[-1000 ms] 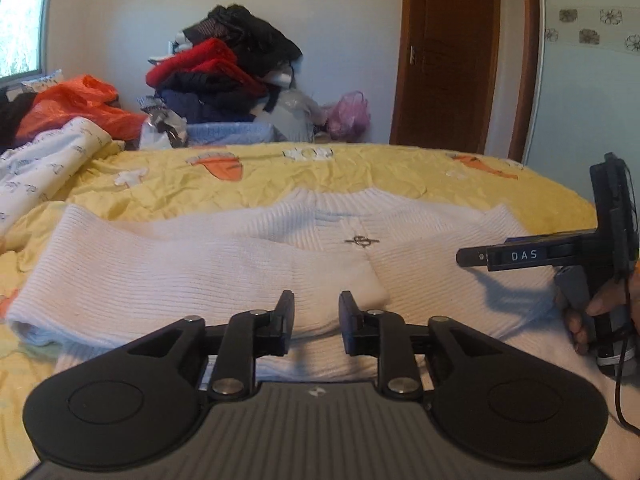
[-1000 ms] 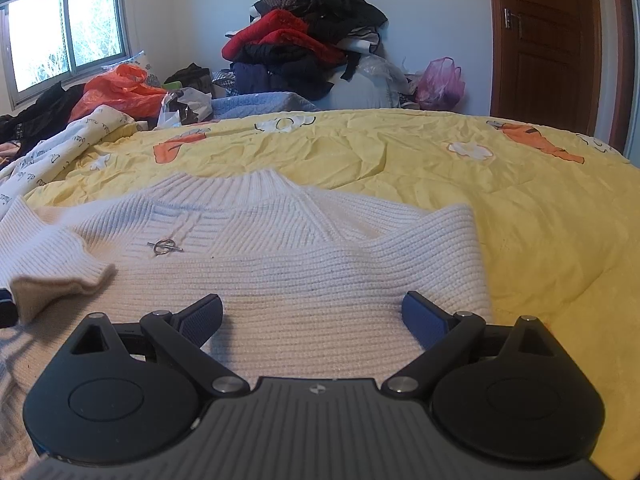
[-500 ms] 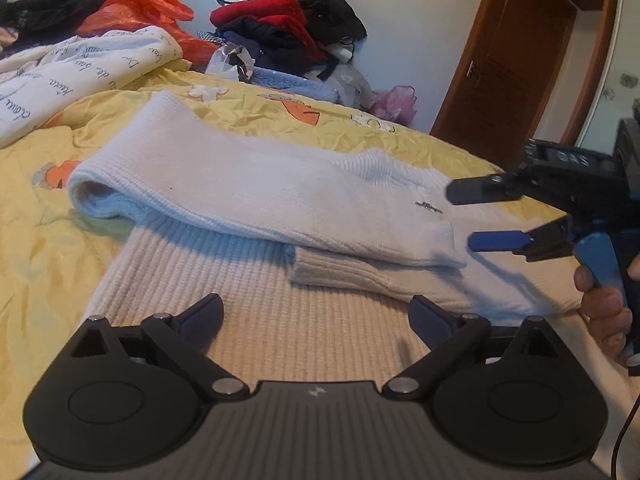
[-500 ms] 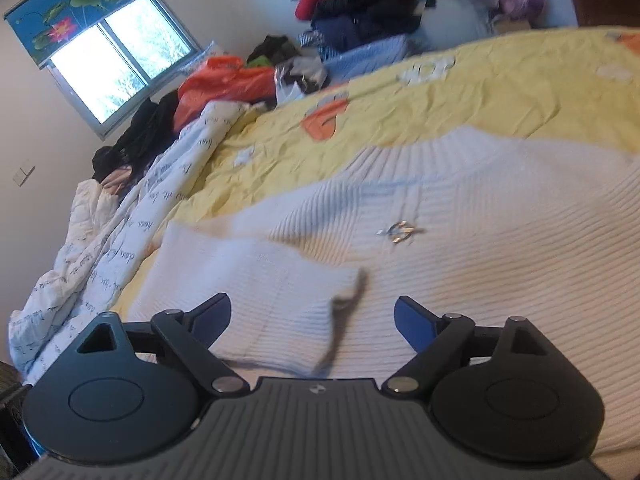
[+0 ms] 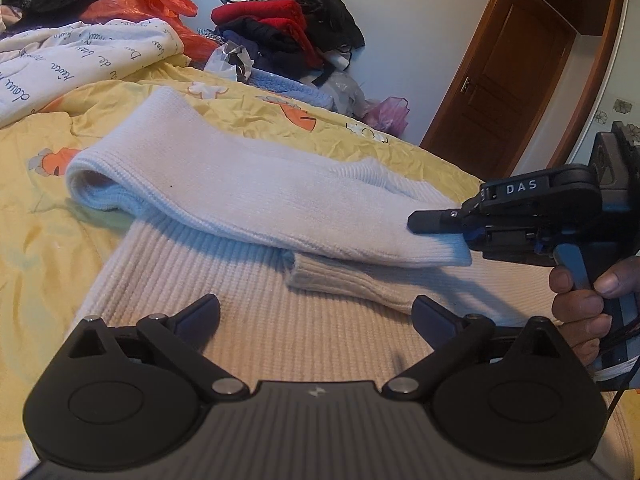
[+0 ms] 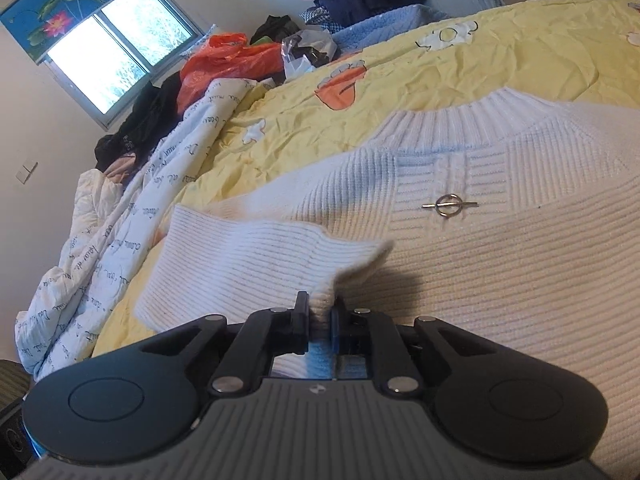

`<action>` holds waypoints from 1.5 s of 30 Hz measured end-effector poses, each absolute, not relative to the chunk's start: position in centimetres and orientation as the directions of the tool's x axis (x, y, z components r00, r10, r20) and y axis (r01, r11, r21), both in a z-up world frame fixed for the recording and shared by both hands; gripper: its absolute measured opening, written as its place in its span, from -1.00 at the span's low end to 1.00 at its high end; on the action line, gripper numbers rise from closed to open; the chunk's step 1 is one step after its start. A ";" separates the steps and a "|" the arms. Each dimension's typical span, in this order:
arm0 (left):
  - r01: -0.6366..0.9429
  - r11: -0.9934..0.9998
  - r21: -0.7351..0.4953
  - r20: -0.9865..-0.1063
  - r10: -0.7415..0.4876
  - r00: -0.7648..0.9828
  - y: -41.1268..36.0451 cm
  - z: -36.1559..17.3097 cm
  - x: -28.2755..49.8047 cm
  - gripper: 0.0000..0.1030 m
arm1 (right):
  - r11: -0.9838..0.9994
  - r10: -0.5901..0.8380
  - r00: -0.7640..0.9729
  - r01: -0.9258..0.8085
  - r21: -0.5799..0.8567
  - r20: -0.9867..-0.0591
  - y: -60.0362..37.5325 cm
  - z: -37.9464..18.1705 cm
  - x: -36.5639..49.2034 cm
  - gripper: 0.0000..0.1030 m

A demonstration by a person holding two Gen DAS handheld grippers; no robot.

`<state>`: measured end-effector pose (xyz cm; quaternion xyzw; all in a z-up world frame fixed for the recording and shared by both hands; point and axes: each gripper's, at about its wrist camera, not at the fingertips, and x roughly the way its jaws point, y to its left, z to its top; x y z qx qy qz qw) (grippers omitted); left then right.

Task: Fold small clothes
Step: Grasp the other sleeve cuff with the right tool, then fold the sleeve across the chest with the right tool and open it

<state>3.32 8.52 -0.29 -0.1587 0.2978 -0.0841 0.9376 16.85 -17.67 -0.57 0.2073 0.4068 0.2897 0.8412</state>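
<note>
A white ribbed sweater (image 5: 280,332) lies flat on the yellow bed sheet (image 5: 48,264), with one sleeve (image 5: 248,192) folded across its body. My left gripper (image 5: 316,314) hovers low over the sweater's body; its jaws are opening wide and nothing is between them. To the right, my right gripper (image 5: 424,222) is held by a hand (image 5: 580,304) at the sleeve's end. In the right wrist view the right gripper (image 6: 320,314) is shut on the edge of the sleeve cuff (image 6: 256,268). A small metal ring pin (image 6: 450,205) sits below the collar (image 6: 472,114).
A heap of dark and red clothes (image 5: 288,28) is piled against the far wall, with an orange plastic bag (image 5: 148,4) beside it. A white quilt with writing (image 6: 96,248) lies along the bed's left side. A wooden door (image 5: 496,80) stands at the right, a window (image 6: 116,60) at the left.
My left gripper went from nearly shut to wide open and rolled, now hovering over the sweater's body. My right gripper swung left to the sleeve cuff and closed on it.
</note>
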 end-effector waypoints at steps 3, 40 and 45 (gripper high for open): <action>0.063 0.937 -0.344 -0.533 -0.250 0.808 8.5 -0.3 3.3 1.00 | 0.738 0.667 0.513 -0.354 0.575 -0.540 -18.2 1.0 16.6 -0.73; 0.055 0.965 -0.257 -0.567 -0.196 0.800 7.4 -0.2 3.6 1.00 | 0.877 0.405 0.656 -0.081 0.474 -0.637 -35.9 -1.4 13.7 -0.17; 0.054 0.970 -0.239 -0.573 -0.185 0.798 7.1 -0.2 3.6 1.00 | 0.898 0.421 0.612 -0.174 0.405 -0.669 -33.2 -1.6 13.5 -0.69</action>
